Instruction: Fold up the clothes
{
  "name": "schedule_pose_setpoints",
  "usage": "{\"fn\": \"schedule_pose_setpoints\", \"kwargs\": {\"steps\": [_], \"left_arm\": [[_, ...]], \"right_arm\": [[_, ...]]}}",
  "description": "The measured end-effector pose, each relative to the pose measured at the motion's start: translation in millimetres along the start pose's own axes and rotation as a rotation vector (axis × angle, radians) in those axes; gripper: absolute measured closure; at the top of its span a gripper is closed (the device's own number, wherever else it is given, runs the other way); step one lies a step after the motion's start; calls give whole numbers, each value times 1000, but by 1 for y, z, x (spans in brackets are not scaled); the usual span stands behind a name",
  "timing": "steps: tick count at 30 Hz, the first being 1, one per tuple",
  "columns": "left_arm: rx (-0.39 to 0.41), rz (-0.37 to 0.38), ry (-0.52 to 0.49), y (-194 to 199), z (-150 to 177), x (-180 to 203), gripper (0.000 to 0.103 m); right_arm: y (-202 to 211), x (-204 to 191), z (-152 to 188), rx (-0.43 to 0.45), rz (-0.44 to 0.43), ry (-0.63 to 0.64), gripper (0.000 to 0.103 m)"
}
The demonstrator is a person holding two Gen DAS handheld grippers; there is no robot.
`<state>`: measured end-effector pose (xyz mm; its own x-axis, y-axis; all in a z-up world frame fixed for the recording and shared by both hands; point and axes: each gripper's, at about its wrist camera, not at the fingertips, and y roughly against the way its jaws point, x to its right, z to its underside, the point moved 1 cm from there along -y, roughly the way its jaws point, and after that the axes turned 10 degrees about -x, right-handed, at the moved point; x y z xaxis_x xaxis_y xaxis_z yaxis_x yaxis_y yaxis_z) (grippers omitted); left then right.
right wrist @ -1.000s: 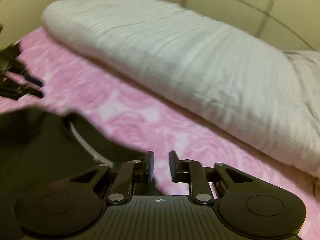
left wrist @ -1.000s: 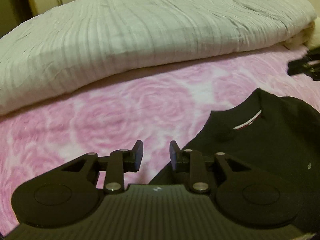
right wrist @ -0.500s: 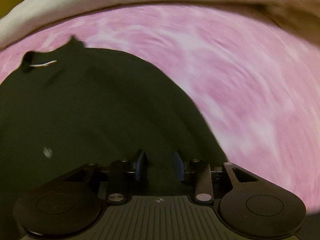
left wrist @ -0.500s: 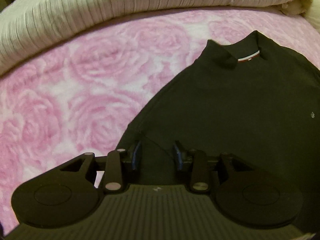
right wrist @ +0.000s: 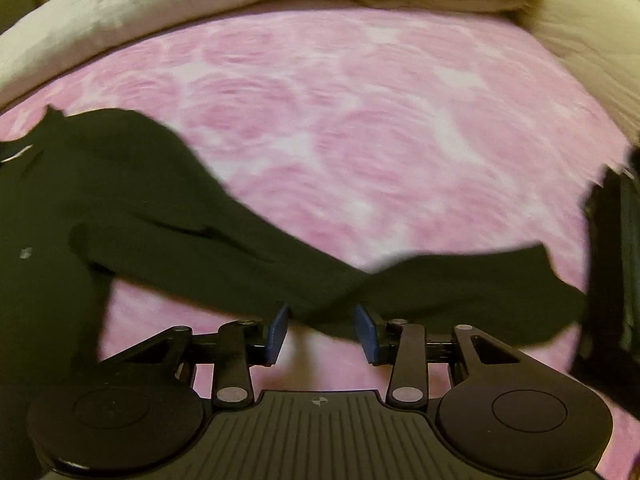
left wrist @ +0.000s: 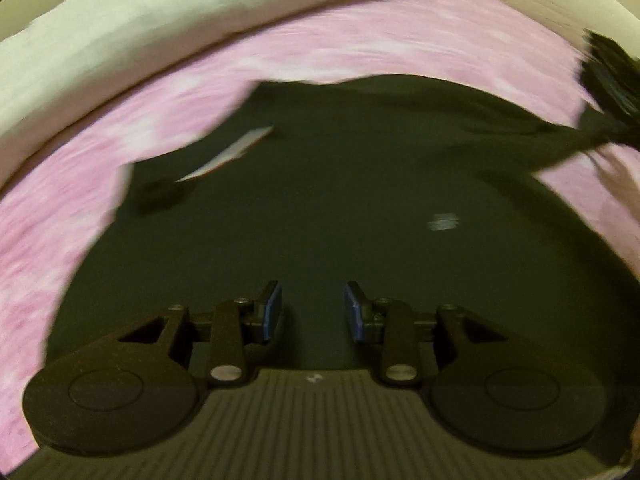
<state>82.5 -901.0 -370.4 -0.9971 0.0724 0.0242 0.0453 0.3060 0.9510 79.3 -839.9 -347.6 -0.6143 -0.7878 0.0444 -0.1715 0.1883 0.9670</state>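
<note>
1. Black shirt [left wrist: 340, 184] lies spread flat on the pink rose-patterned blanket [left wrist: 60, 208], filling the middle and lower part of the left wrist view.
2. We see its collar, with a white inner band [left wrist: 228, 156], toward the left centre of that frame, and a small pale logo [left wrist: 442, 222] right of centre.
3. In the right wrist view the shirt's long sleeve [right wrist: 400, 280] stretches from the body at the left edge across the middle of the frame toward the right edge.
4. Our left gripper [left wrist: 313, 306] points down over the shirt's body; its blue-padded jaws stand partly apart with only flat cloth showing beneath the gap, and nothing is pinched.
5. Our right gripper [right wrist: 323, 330] has its jaws opening at lower centre, at the sleeve's near edge; whether the cloth lies between the blue pads [right wrist: 277, 332] or just past them we cannot tell, and the pads do not press on it.
6. A pale striped duvet [right wrist: 120, 20] runs along the top of both frames, beyond the blanket.
7. A blurred dark shape sits at the right edge of both frames; we cannot tell what it is.
</note>
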Motion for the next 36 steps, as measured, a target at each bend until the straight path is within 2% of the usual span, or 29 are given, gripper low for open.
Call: {"fn": "schedule_pose_setpoints", "kwargs": {"steps": [2, 5, 8, 12, 14, 16, 19, 20, 24, 28, 31, 32, 33, 34, 35, 36], "left_arm": [[16, 34, -63, -5, -14, 37, 73], [60, 80, -146, -9, -36, 83, 72], [84, 103, -236, -16, -57, 129, 71], [106, 117, -358, -26, -82, 183, 70], [111, 126, -403, -31, -90, 204, 69], [113, 127, -438, -39, -98, 221, 68], [98, 117, -469, -56, -109, 241, 68], [89, 107, -486, -62, -110, 246, 68], [50, 88, -533, -80, -108, 255, 68], [21, 78, -560, -92, -103, 257, 68], [24, 90, -547, -94, -101, 253, 67], [26, 95, -541, -94, -100, 252, 67], [26, 99, -535, -95, -101, 252, 67], [26, 103, -529, -96, -101, 251, 67], [27, 104, -529, -94, -102, 251, 67], [28, 105, -528, -92, -102, 250, 67]], "right_arm": [[7, 18, 7, 17, 24, -42, 62], [21, 31, 9, 111, -9, -24, 62], [17, 25, -4, 111, -17, 126, 59], [-4, 22, -19, 38, 86, 409, 56], [-8, 30, -20, 36, 159, 489, 56], [-9, 51, -24, 27, 180, 464, 55], [-15, 85, -32, -15, 194, 395, 55], [-18, 91, -34, -24, 209, 418, 55], [-34, 95, -36, -57, 291, 652, 55], [-52, 100, -42, -100, 243, 736, 54], [-57, 110, -55, -118, 192, 703, 43], [-58, 115, -59, -130, 177, 680, 36], [-59, 119, -63, -142, 162, 655, 36], [-58, 123, -65, -157, 139, 620, 38], [-54, 125, -66, -165, 95, 596, 68], [-50, 126, -65, -171, 45, 576, 90]]}}
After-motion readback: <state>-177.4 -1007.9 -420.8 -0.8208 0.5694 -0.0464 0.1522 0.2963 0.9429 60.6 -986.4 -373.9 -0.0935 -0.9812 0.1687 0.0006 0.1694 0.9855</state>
